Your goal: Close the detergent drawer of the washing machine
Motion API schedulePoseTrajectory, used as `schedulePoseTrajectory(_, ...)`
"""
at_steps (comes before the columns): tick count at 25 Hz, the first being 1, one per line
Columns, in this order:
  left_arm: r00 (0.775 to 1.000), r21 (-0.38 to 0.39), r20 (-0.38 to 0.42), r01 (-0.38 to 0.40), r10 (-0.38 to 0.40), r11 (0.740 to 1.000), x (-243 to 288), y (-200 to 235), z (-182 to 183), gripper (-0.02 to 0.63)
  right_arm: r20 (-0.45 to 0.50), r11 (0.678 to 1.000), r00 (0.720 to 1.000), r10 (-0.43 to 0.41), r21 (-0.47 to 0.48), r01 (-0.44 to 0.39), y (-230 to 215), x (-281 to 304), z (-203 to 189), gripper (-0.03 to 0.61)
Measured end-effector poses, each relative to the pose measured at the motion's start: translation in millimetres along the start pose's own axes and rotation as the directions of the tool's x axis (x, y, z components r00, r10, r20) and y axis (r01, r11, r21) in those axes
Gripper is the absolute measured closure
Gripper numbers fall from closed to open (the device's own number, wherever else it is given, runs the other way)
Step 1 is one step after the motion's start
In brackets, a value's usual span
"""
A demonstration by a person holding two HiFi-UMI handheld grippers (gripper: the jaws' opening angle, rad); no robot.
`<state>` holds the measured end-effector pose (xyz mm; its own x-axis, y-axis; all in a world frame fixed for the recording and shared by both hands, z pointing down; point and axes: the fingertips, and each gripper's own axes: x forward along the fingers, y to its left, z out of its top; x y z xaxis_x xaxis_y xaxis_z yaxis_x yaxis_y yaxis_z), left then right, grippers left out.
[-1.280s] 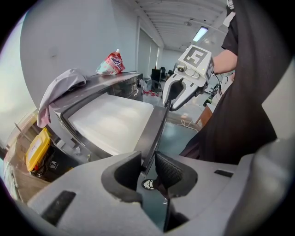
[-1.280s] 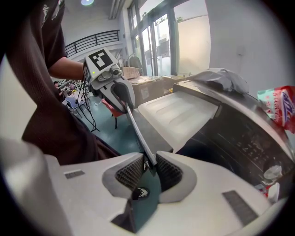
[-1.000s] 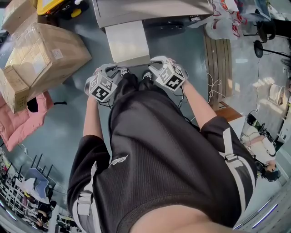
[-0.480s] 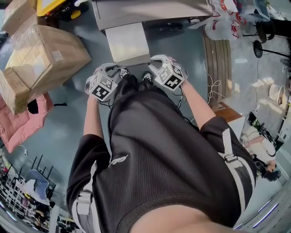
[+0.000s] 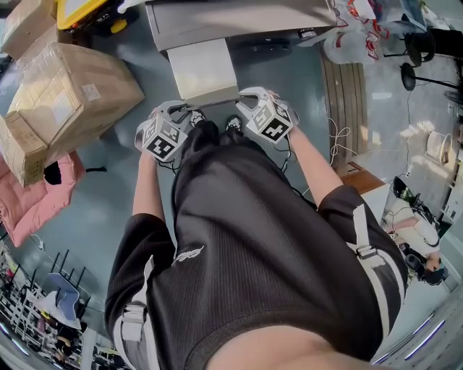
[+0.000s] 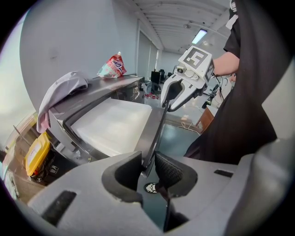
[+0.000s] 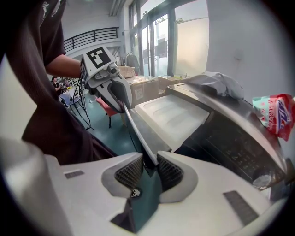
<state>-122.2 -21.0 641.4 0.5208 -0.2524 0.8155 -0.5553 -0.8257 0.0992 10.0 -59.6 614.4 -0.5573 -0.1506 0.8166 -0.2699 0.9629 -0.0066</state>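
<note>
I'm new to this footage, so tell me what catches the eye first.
A white drawer stands pulled out of the washing machine, at the top middle of the head view. The left tool and the right tool each clamp its grey front panel, one at each end. A red-and-white pouch lies on the machine's top.

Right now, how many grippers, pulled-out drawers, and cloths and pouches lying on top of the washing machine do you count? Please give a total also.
Grippers: 2 (left gripper, right gripper)
Pulled-out detergent drawer: 1
Grey cloth: 1
Red pouch: 1
Total: 5
</note>
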Motion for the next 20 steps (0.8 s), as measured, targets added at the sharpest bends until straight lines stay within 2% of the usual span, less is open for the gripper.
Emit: schedulePoseTrajectory(20,1.0,0.025,0.002,0.019,-0.019,1.0,2.3,17.1,7.9,0.522,-0.019,1.0,1.0,-0.025,0.017,0.025,-17.8,6.3,7.4,0.479)
